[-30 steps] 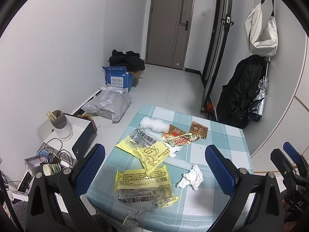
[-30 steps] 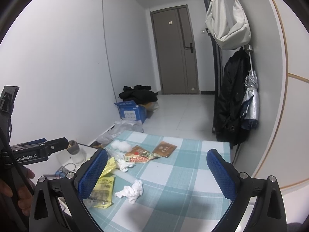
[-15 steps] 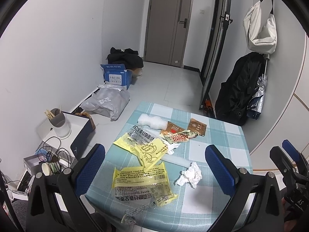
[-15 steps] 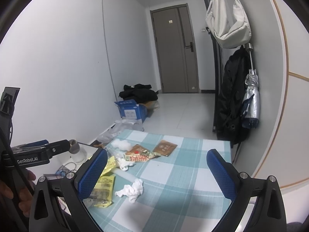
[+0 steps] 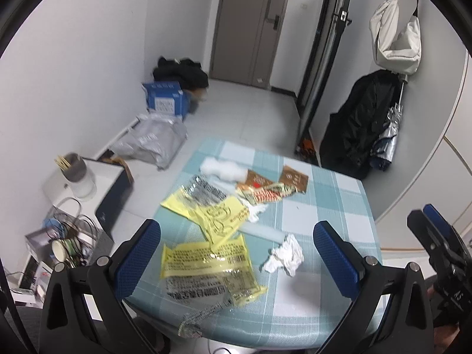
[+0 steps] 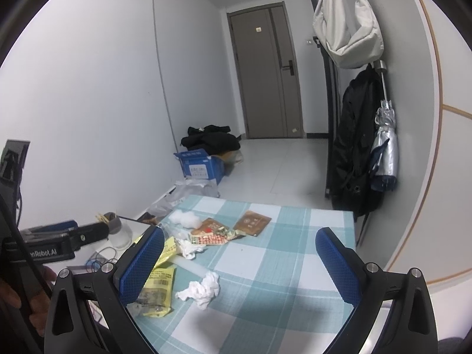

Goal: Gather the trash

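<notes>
Both grippers have eased nearer the checked table (image 5: 339,194). Left gripper (image 5: 236,253) gapes wide and empty above a yellow wrapper (image 5: 206,261); right gripper (image 6: 240,262), equally spread and empty, frames a crumpled tissue (image 6: 202,290).

We hold both tongs spread wide and empty above the table (image 6: 265,265), its near edge beneath them. Our left tongs (image 5: 236,253) tilt down toward the table's left half; our right tongs (image 6: 240,262) sit level toward its right. Our left hand (image 6: 17,298) grips its handle left of the table.
</notes>
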